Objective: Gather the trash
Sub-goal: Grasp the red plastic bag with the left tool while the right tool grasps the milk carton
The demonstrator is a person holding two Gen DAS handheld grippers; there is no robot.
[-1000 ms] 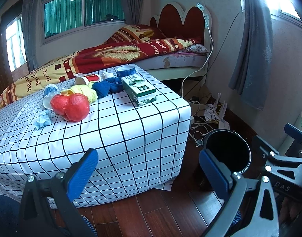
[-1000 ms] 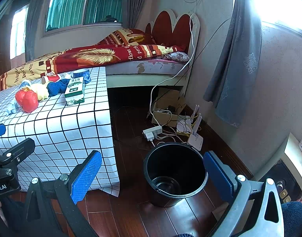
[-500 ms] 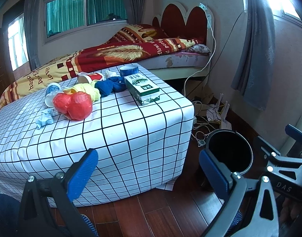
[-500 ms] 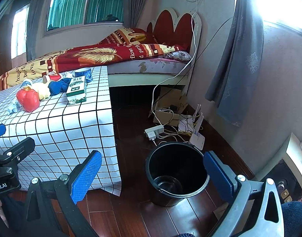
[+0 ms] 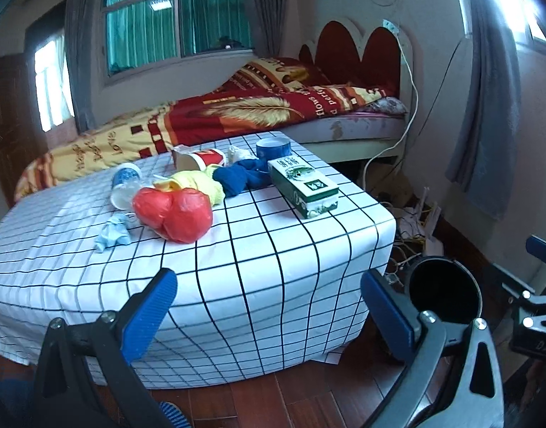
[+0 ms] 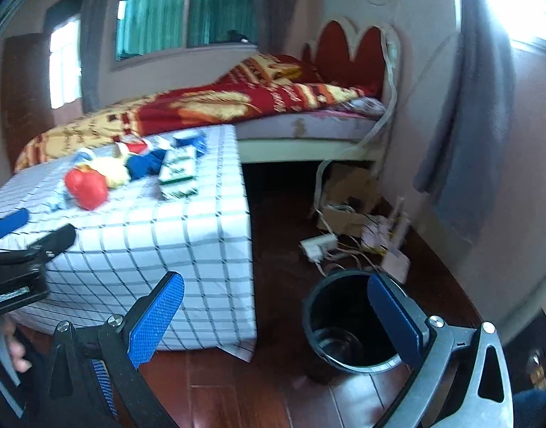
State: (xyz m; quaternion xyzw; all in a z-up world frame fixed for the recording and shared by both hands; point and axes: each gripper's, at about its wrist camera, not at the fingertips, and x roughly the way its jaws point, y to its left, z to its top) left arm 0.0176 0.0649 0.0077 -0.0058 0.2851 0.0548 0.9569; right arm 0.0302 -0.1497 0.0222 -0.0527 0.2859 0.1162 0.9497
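Approach step: left gripper (image 5: 269,306) and right gripper (image 6: 274,306) both gape, empty. Next, reach the crumpled red plastic bag (image 5: 175,214) (black round bin (image 6: 348,324) waits).

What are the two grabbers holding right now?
Nothing. The left gripper and the right gripper are both open and empty. The trash sits untouched on the table.
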